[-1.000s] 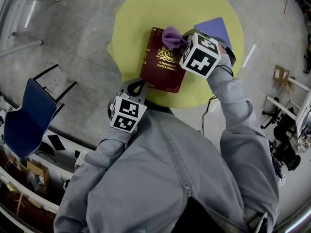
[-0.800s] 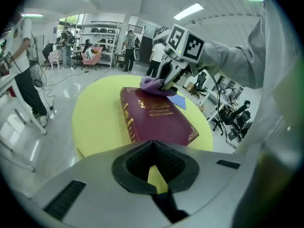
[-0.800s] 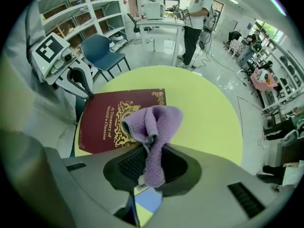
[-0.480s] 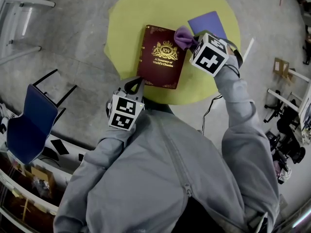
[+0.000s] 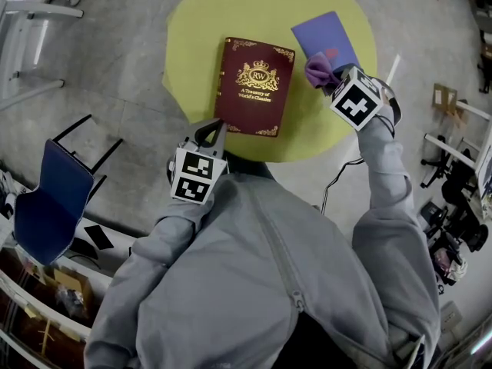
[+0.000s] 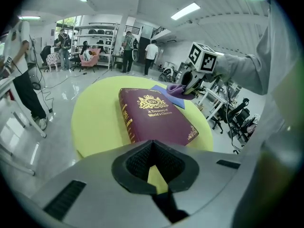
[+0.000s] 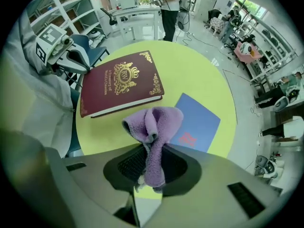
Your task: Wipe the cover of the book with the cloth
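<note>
Far left, a blue chair (image 5: 46, 198) stands on the grey floor, well apart from the round yellow table (image 5: 200, 21). Then the left gripper (image 5: 214, 129), at the table's near edge just short of the book: its jaws are pressed together with nothing between them, only a sliver of yellow tabletop showing through the pads. The grey-sleeved body below hides the table's nearest rim. On to the book (image 5: 255, 87), dark red, lying flat and closed in the middle of the table, gold crest and title facing up, cover bare with neither gripper on it. To its right, the purple cloth (image 7: 154, 127) is off the book, bunched up and clamped in the right gripper (image 7: 152, 160), one end sticking out ahead of the jaws, the other tucked down between the pads. It hangs over a blue sheet (image 5: 327, 37) lying just beside the book; whether the cloth touches the sheet I can't tell. From the head view the cloth and the gripper's marker cube cover the sheet's near corner, and the red mark on it is too small to read.
</note>
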Motion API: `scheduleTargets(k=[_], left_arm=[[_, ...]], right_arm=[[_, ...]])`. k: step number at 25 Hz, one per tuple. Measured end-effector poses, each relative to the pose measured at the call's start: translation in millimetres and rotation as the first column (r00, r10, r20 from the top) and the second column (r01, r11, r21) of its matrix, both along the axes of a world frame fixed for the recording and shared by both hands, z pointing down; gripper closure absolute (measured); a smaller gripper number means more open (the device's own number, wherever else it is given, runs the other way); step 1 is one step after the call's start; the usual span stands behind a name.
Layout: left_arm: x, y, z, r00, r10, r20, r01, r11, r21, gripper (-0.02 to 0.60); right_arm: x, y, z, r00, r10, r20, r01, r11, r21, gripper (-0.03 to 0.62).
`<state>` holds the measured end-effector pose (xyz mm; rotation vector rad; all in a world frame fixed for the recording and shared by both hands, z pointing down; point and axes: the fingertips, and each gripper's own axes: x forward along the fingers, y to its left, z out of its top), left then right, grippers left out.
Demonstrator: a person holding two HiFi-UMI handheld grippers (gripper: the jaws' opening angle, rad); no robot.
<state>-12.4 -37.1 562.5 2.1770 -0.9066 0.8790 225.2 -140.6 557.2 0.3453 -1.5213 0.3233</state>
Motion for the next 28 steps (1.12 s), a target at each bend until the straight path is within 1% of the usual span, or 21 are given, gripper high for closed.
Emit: scheduleTargets(k=[3,5,10,14,18,22,28], left_arm=[[0.2,0.2,-0.9,1.000,0.003,-0.001,-0.003,1.000,0.004,0.565],[0.0,0.2,-1.0,1.000,0.002,-0.004,-0.002,1.000,0.006,0.563],[0.7,0.2,-1.1,1.000,0.002,-0.005,-0.002,1.000,0.006,0.565],[0.5,0.1,-0.8,1.000,0.002,-0.005,-0.002,1.000,0.002,0.565],[-0.4,-0.3,0.5,1.000,0.000,-0.007,0.000,1.000,-0.003,0.565],[0.8,1.0,-2.5,1.000,-0.008,-0.009,0.008,1.000,0.000,0.563],[3.6,-1.1,-2.9,1.000,-0.019,-0.009,0.019,1.000,0.002,0.565]], right_arm=[[-8.0,1.7,-15.3,0.999,0.020,0.043,-0.021,0.999,0.031,0.497],[-22.6,0.4,-26.2,0.997,0.008,0.080,-0.013,0.998,0.055,0.497],[-73.3,-4.0,-51.3,0.983,-0.076,0.167,0.057,0.992,0.113,0.497],[-112.7,-5.1,-62.8,0.964,-0.134,0.228,0.105,0.985,0.134,0.497],[-146.5,-5.3,-61.7,0.946,-0.178,0.270,0.145,0.980,0.136,0.497],[-178.5,1.8,-54.9,0.925,-0.238,0.295,0.212,0.970,0.120,0.497],[-210.8,10.0,-41.8,0.902,-0.294,0.317,0.283,0.956,0.084,0.497]])
